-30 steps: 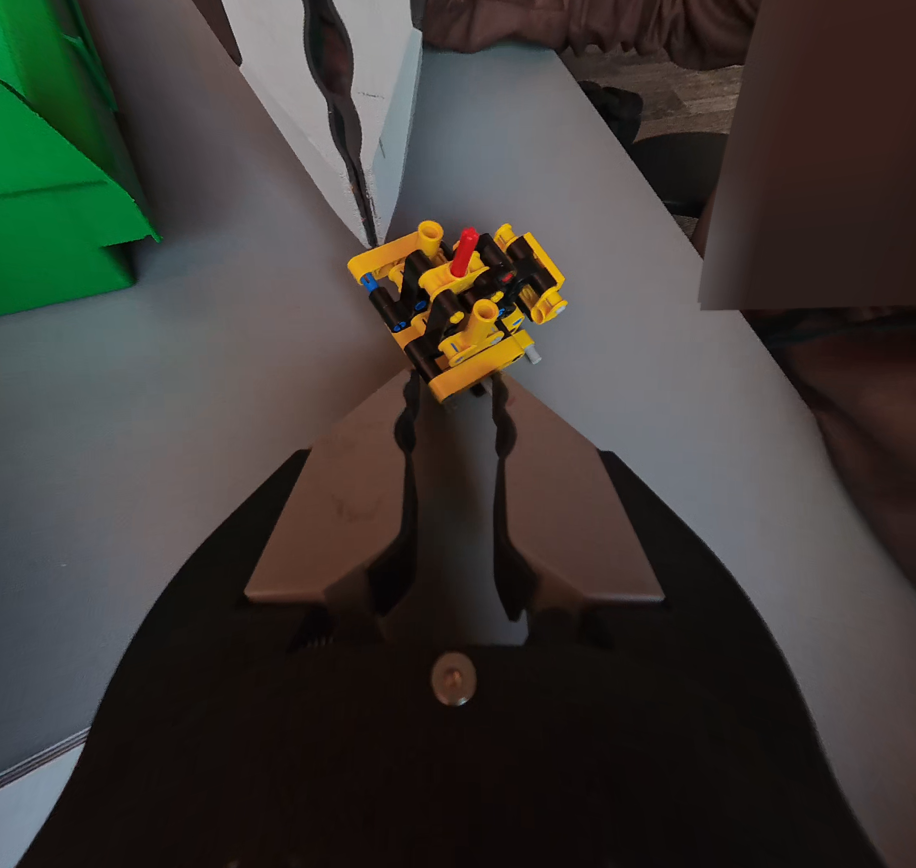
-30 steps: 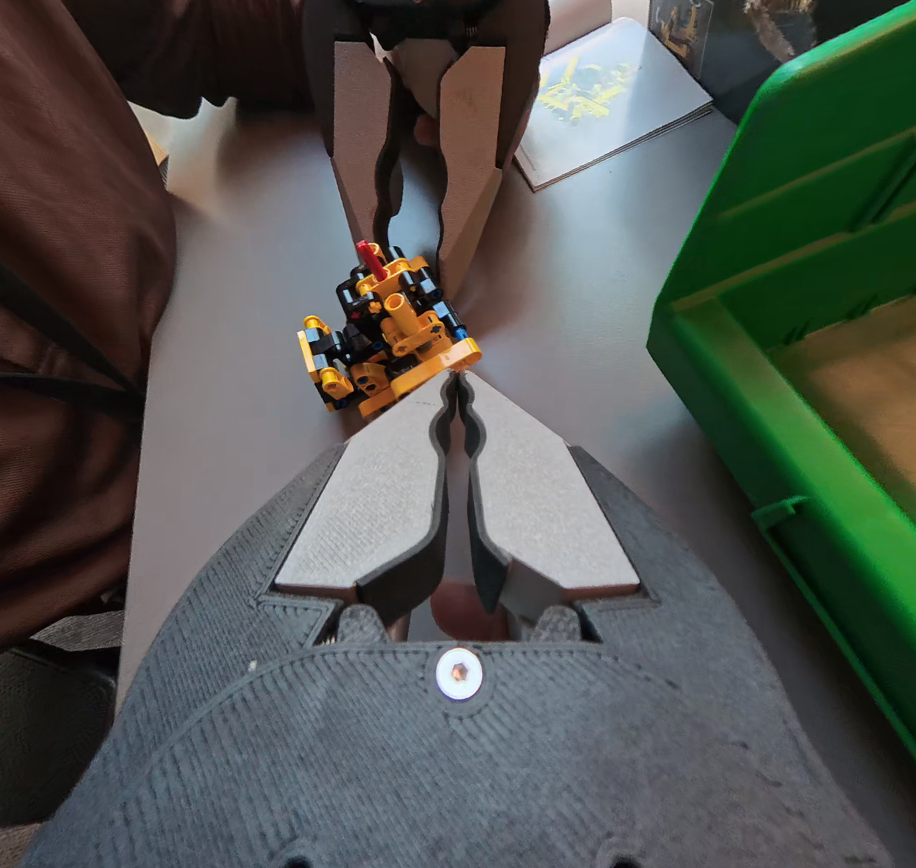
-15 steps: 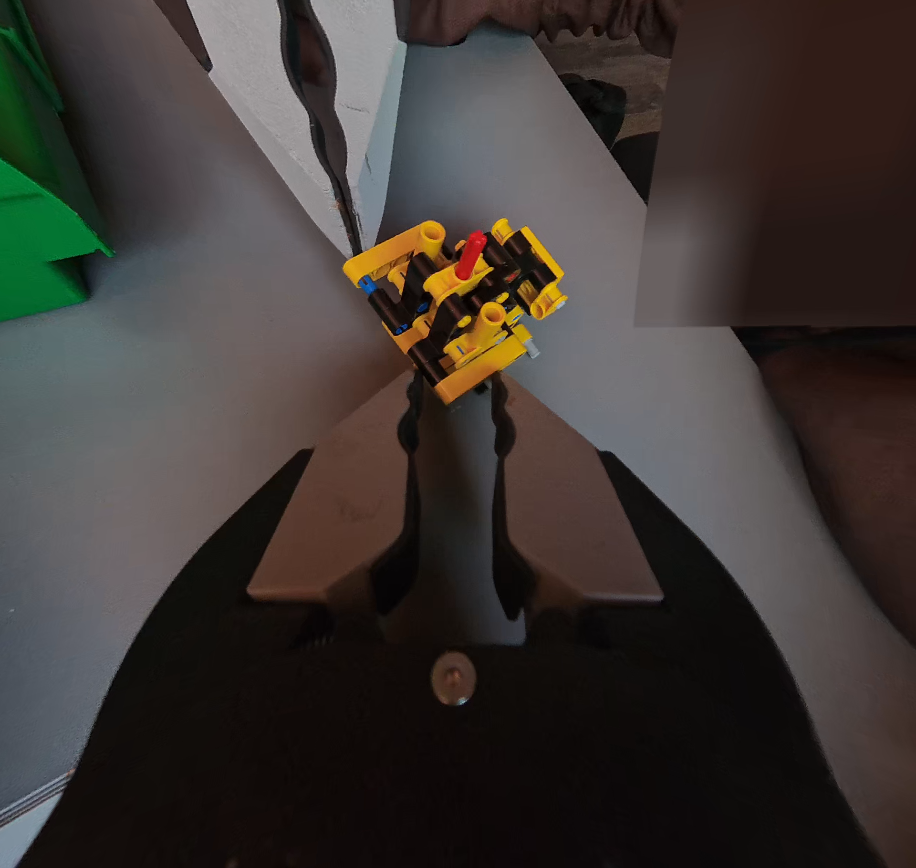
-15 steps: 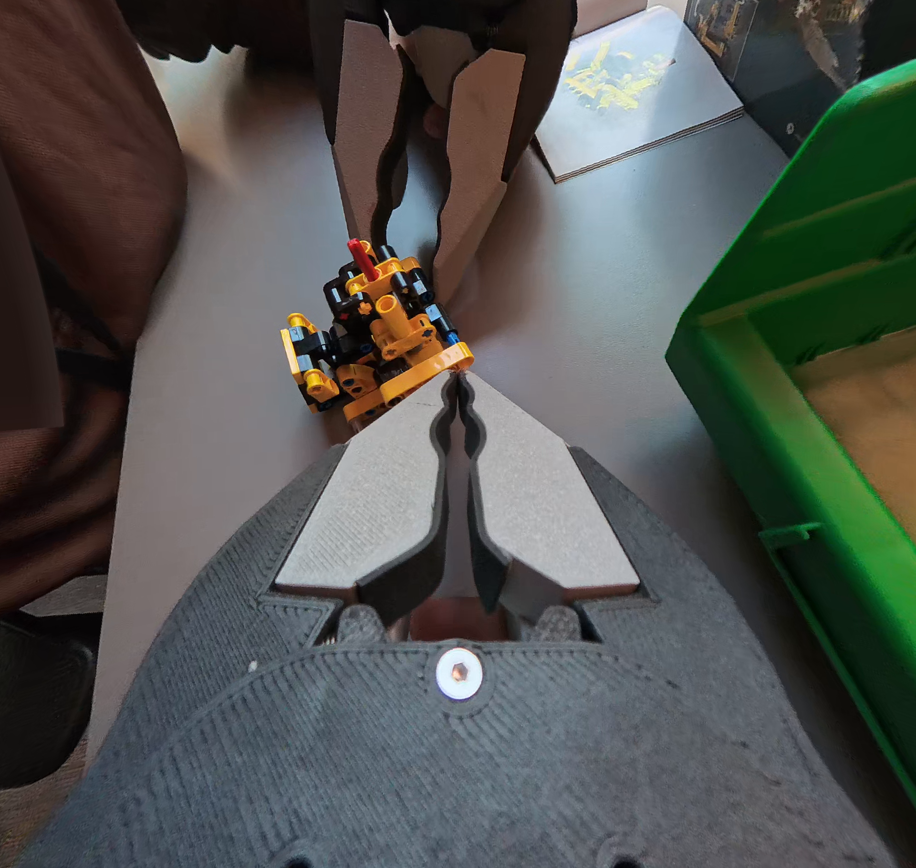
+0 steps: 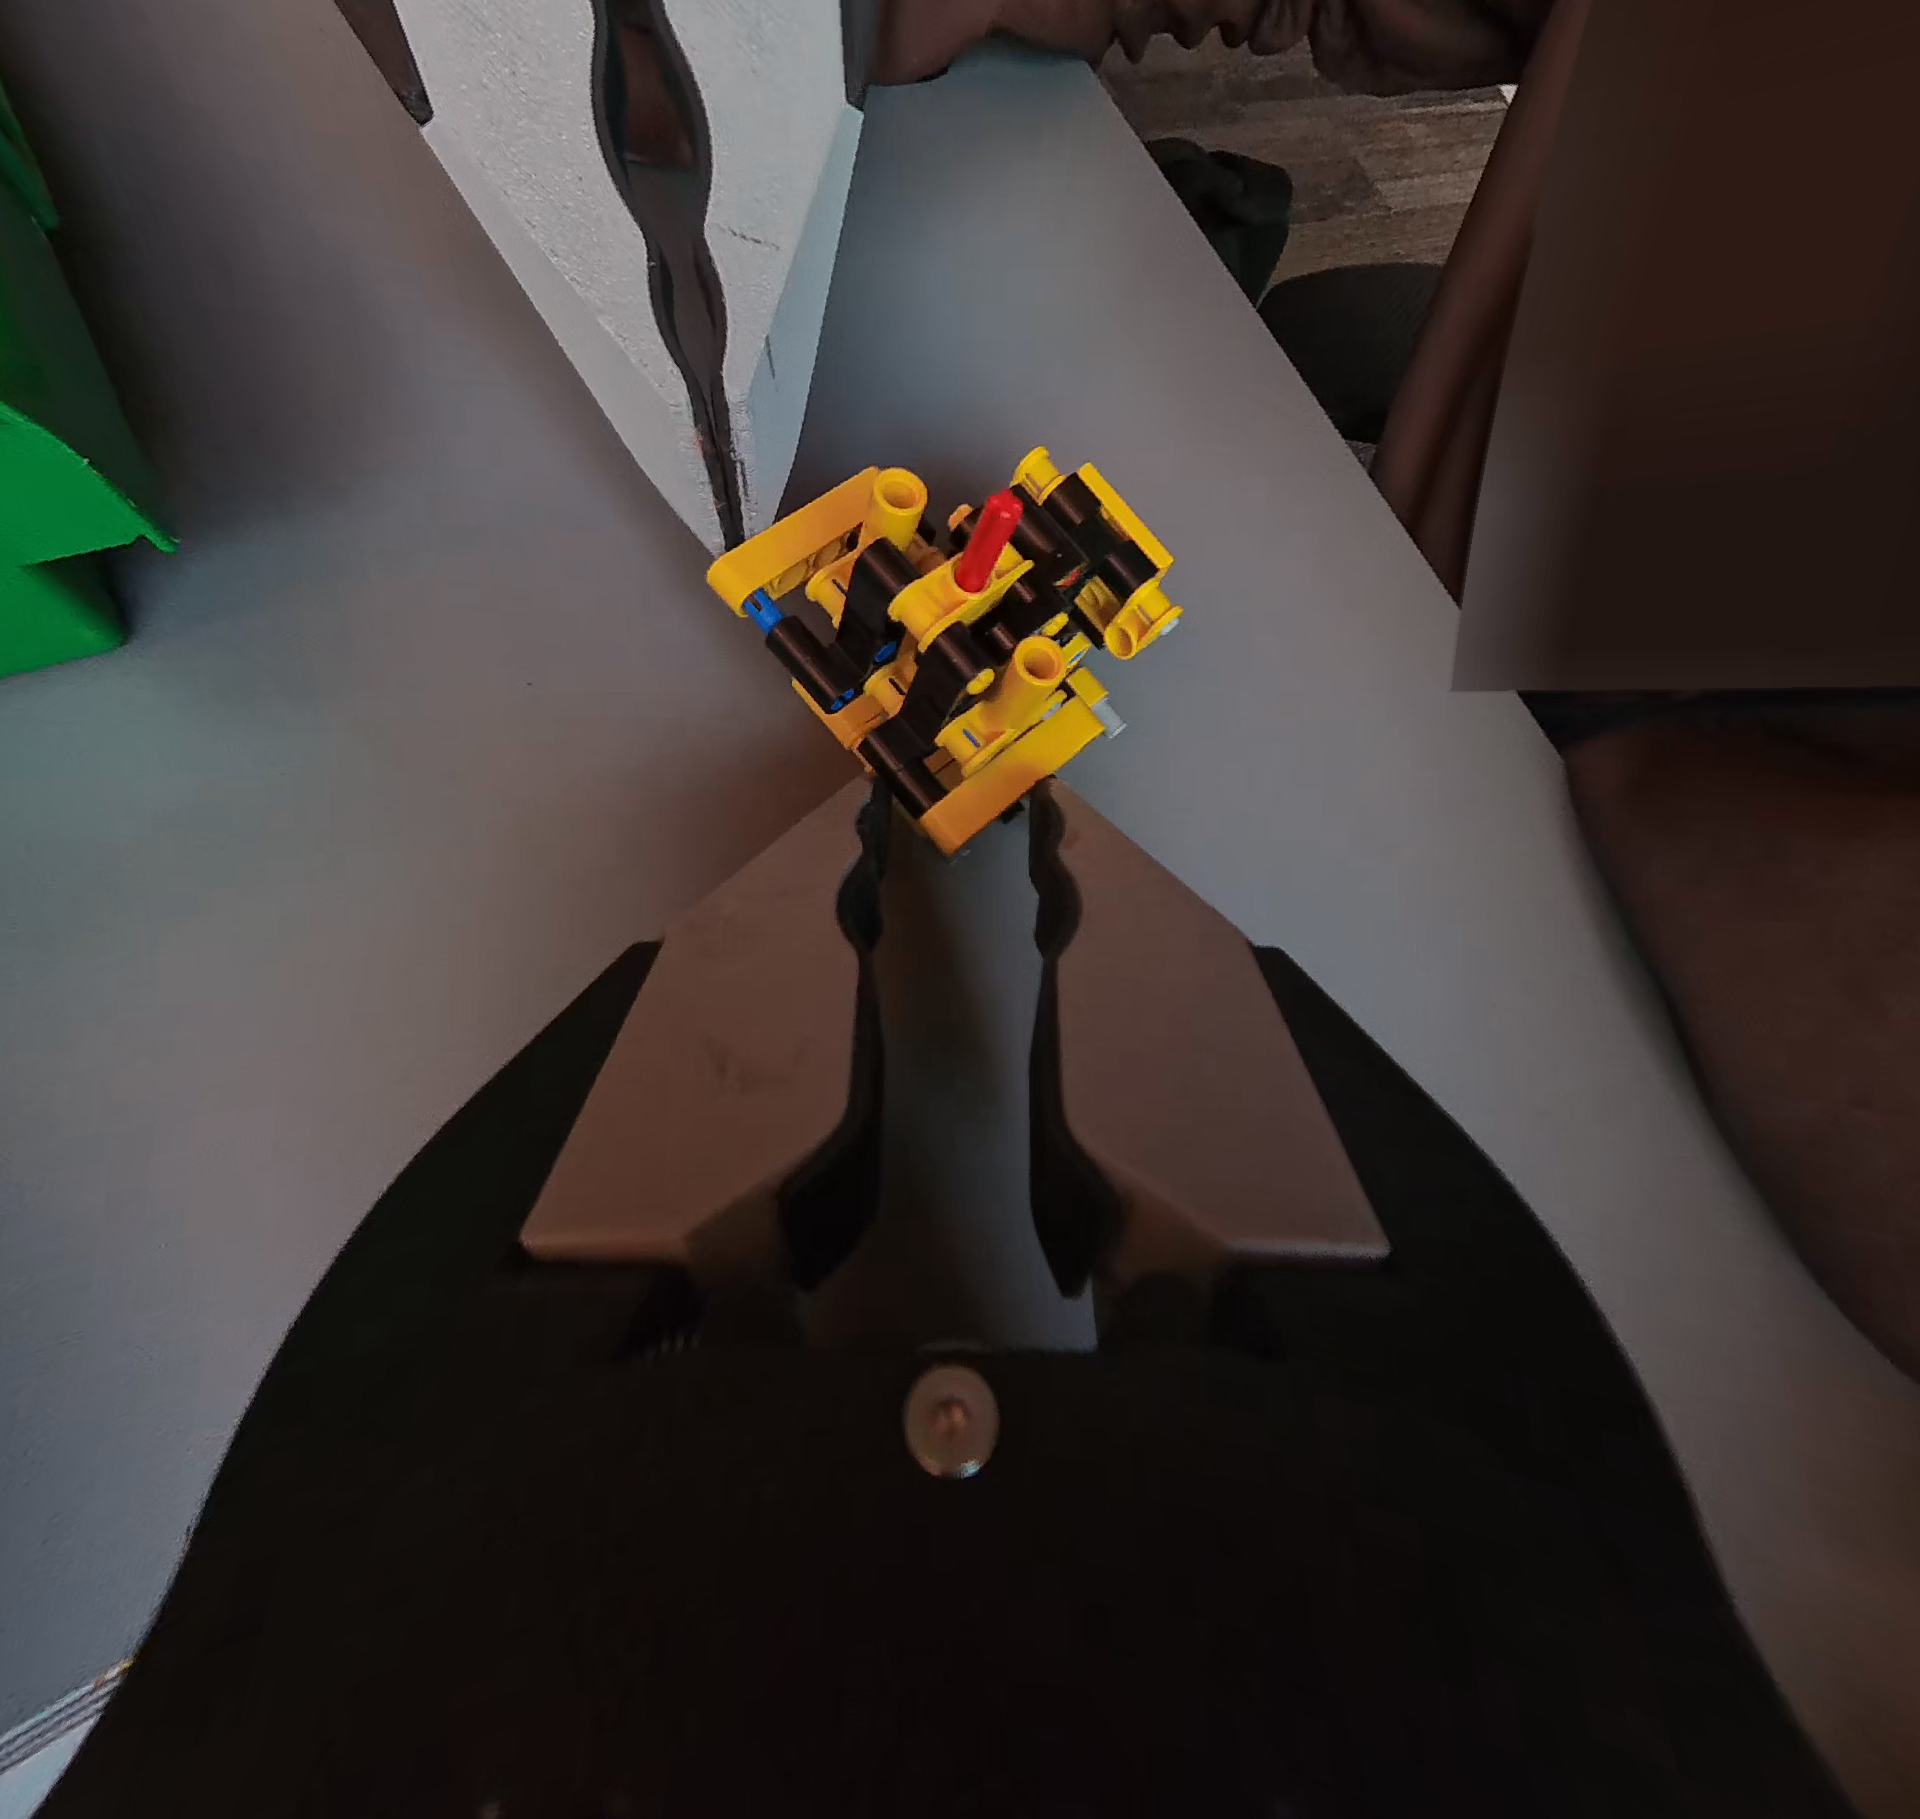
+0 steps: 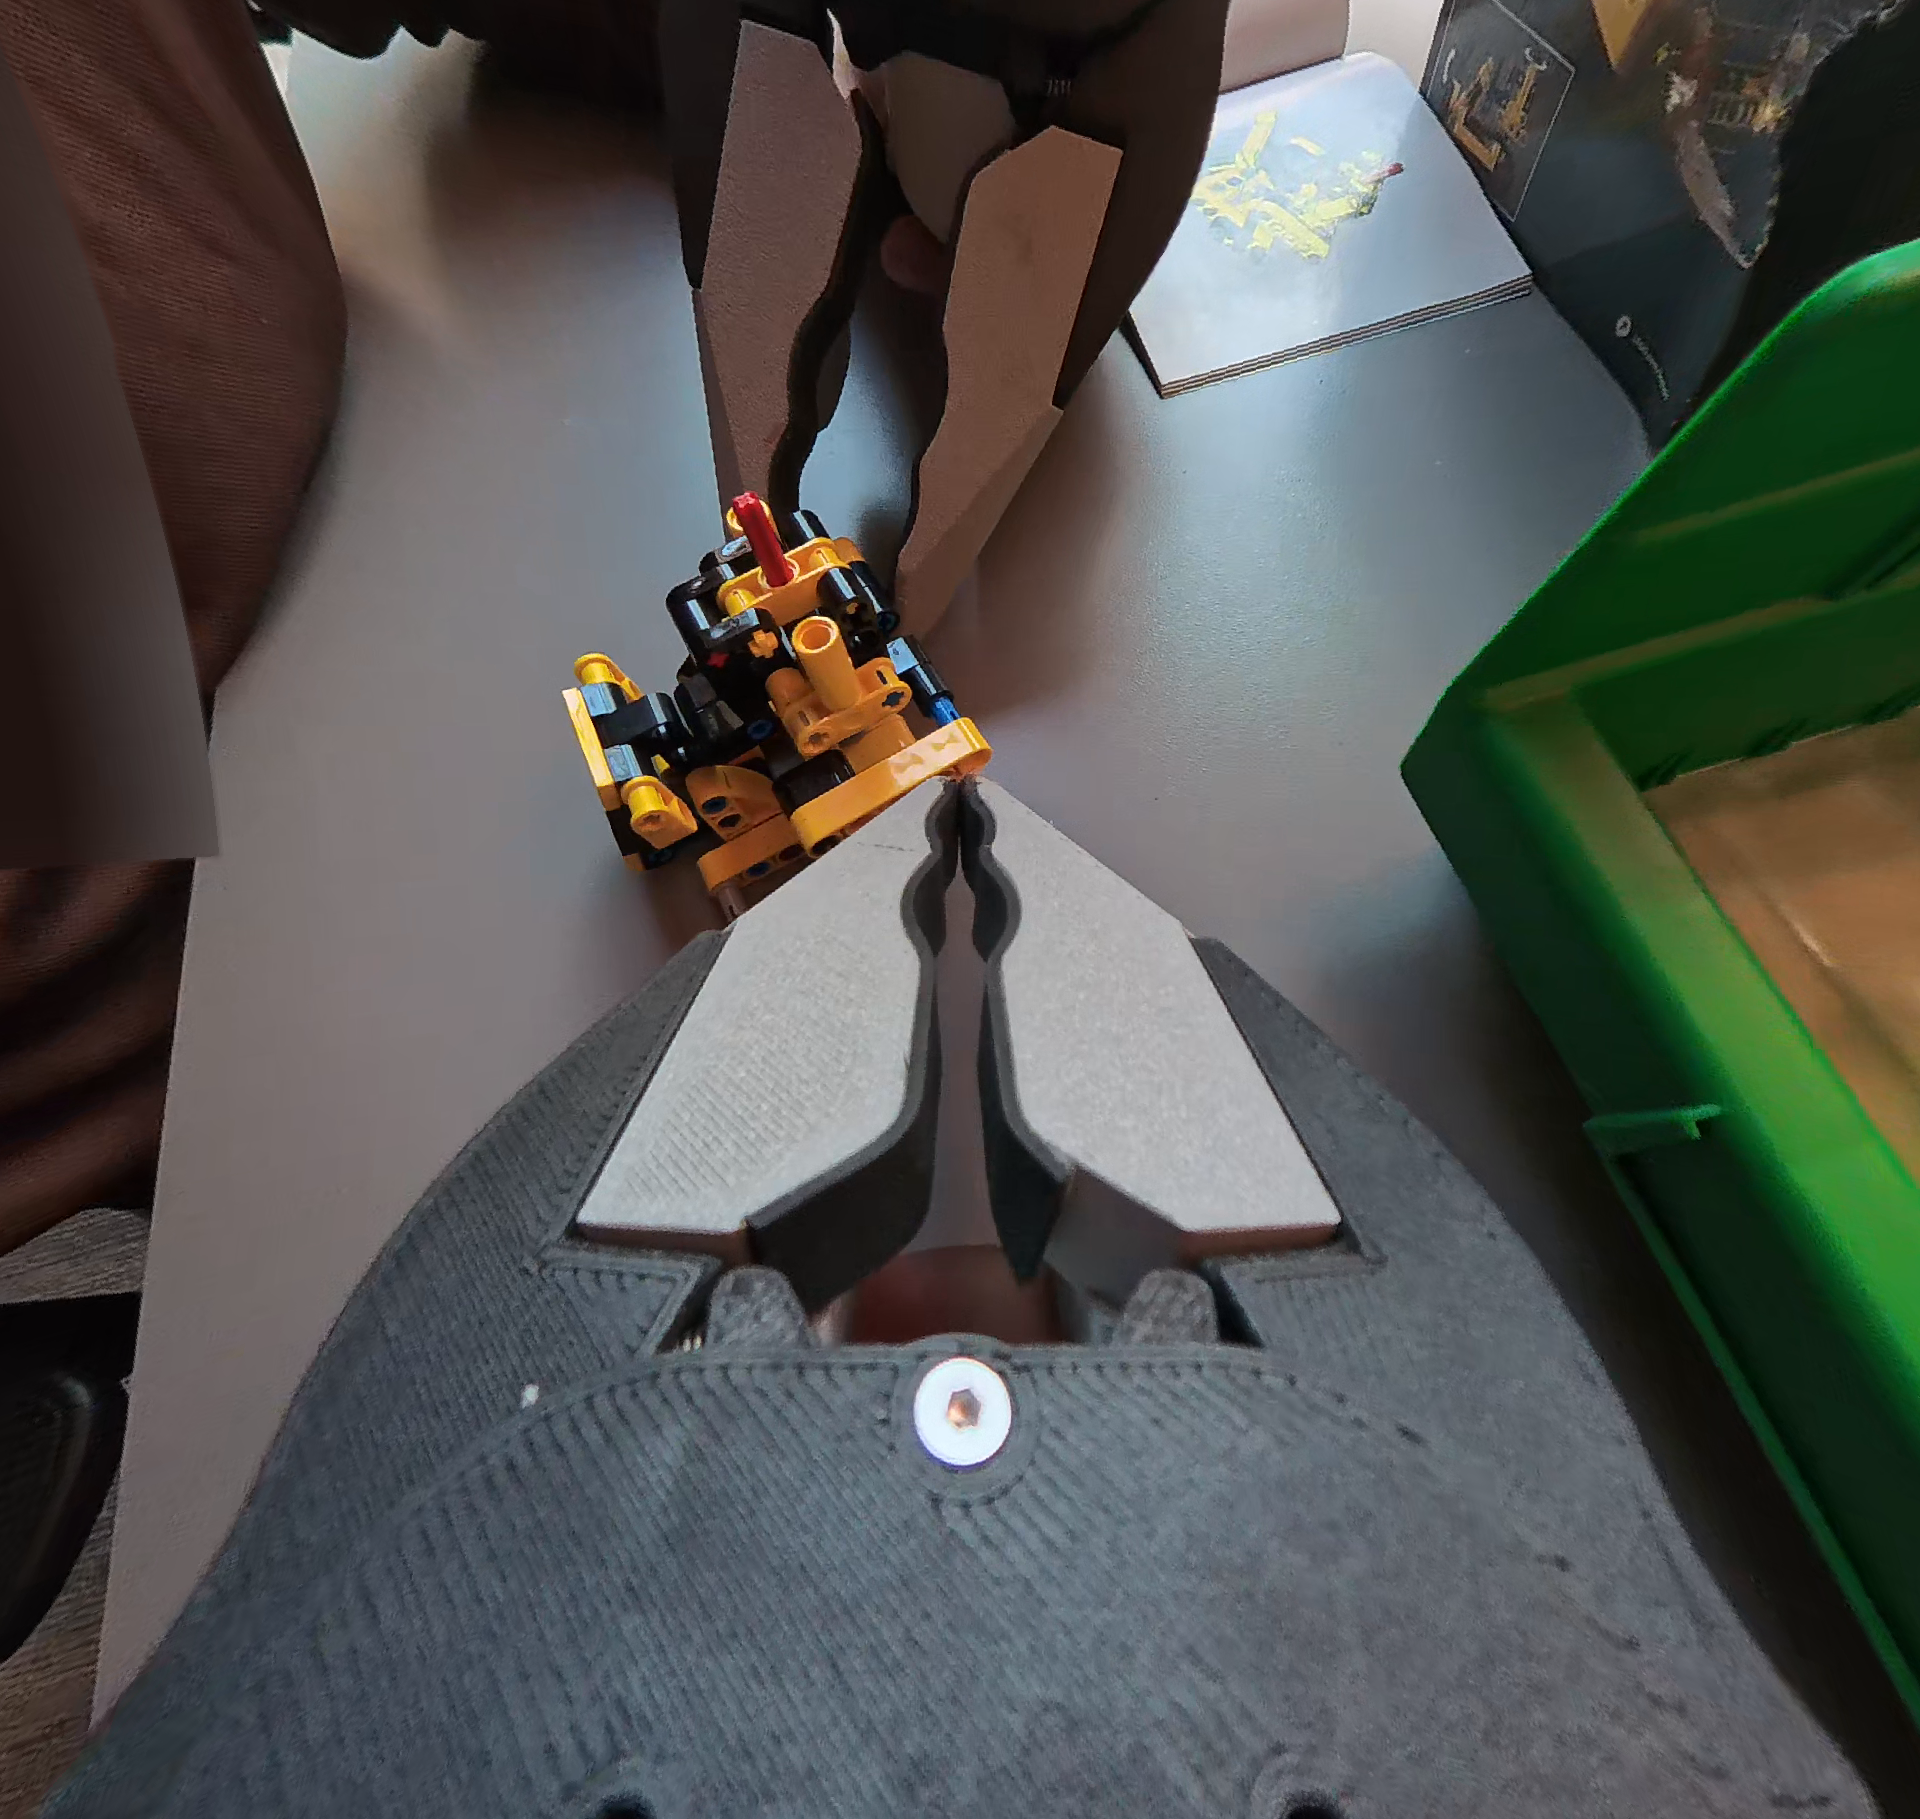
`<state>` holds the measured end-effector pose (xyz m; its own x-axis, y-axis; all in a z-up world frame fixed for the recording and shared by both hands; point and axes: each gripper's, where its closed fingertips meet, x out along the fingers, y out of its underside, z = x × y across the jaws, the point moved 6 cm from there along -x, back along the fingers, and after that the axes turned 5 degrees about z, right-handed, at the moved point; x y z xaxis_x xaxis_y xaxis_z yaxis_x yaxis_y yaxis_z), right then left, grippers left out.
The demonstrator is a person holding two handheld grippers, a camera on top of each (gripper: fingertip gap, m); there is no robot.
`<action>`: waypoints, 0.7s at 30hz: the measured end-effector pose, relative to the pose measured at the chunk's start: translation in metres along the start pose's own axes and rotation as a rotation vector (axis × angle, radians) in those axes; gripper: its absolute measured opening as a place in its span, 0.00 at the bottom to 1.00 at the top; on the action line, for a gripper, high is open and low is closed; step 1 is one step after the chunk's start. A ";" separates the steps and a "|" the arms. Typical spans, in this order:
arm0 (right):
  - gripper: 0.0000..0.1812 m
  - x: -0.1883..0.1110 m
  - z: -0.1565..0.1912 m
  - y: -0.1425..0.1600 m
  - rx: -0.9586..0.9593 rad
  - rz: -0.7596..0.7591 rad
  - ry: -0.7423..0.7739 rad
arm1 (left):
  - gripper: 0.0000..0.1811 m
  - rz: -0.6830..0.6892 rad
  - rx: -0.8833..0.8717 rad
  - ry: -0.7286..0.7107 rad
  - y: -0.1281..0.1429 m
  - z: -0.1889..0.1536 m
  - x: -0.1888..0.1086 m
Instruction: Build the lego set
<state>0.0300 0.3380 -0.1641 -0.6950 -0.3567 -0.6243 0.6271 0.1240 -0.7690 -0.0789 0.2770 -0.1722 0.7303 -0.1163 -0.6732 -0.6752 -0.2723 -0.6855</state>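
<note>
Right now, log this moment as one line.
left tool: shut on yellow-and-black lego assembly | right tool: shut, touching its yellow beam | grey table

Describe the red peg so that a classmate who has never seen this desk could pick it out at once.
Start from the grey table beside the green bin, and find the yellow and black lego model standing between the two grippers. At the top of the model a short red peg sticks up from a yellow piece. It is the only red upright part; the pegs near it are yellow.
</note>
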 end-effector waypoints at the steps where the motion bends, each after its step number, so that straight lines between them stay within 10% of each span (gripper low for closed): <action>1: 0.00 0.000 0.000 0.000 -0.004 0.000 0.005 | 0.13 0.001 -0.002 0.003 0.000 0.000 0.000; 21: 0.00 0.005 0.007 -0.003 -0.073 0.000 0.053 | 0.11 0.014 0.031 0.005 0.000 -0.002 0.002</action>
<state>0.0267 0.3290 -0.1641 -0.7136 -0.3074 -0.6295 0.6013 0.1923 -0.7755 -0.0770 0.2751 -0.1733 0.7210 -0.1250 -0.6816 -0.6885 -0.2409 -0.6841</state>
